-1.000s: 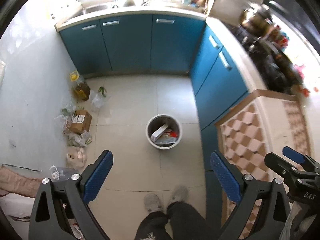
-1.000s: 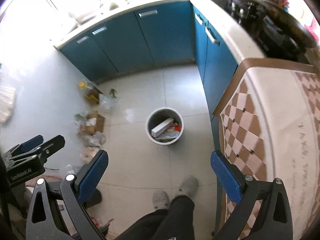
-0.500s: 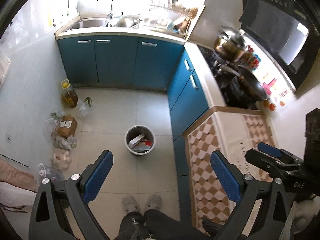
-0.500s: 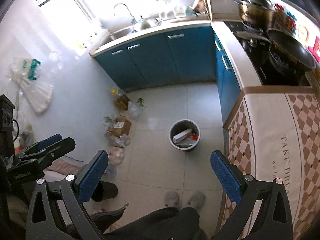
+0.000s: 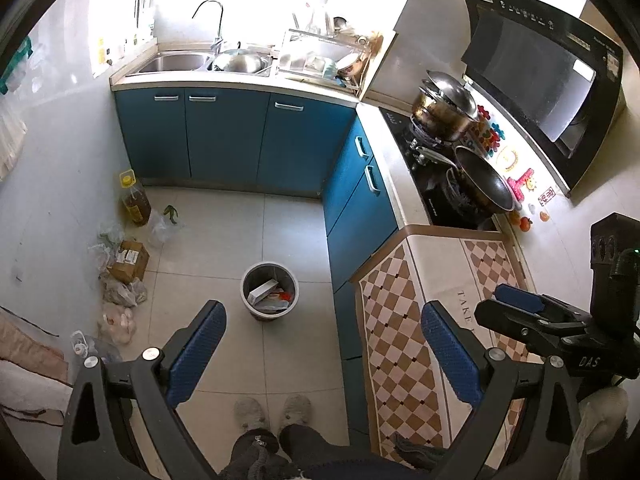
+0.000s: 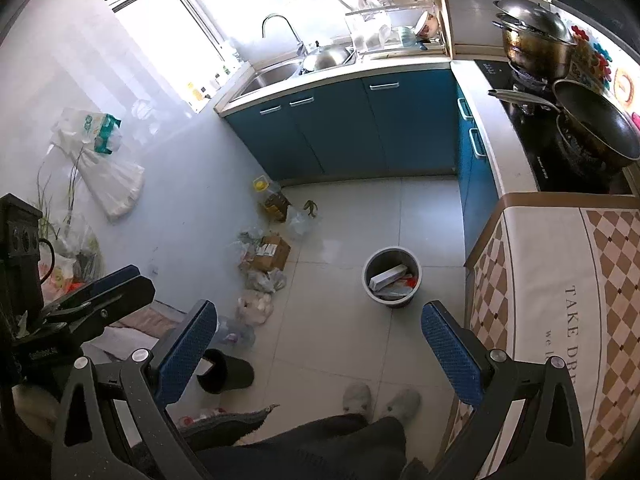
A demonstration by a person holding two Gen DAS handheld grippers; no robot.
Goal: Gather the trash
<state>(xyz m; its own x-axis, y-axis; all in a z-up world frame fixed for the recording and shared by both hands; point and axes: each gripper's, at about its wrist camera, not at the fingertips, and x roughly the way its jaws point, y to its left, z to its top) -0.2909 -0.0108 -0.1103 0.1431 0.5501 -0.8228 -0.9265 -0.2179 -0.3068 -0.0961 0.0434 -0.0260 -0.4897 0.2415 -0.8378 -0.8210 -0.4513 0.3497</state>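
Note:
A grey round bin (image 5: 268,314) stands on the tiled floor and holds a white box (image 5: 262,290) and red wrappers. It also shows in the right wrist view as the bin (image 6: 390,303). Loose rubbish lies along the left wall: a cardboard box (image 5: 129,260), crumpled plastic bags (image 5: 120,293) and a clear bottle (image 5: 86,346). My left gripper (image 5: 320,344) hangs high above the floor, open and empty. My right gripper (image 6: 316,344) is likewise open with nothing between its fingers. Both sit well above the bin and nearer to me.
Blue cabinets (image 5: 224,136) run under a sink counter at the back. A stove with a pot and wok (image 5: 480,184) is at right, and nearer lies a table with a checkered cloth (image 5: 400,344). An oil bottle (image 5: 135,200) stands by the wall. The person's feet (image 5: 272,408) are below.
Both grippers have risen and drawn back from the bin, which looks smaller now. The sink, stove and checkered table have come into view. Both stay open.

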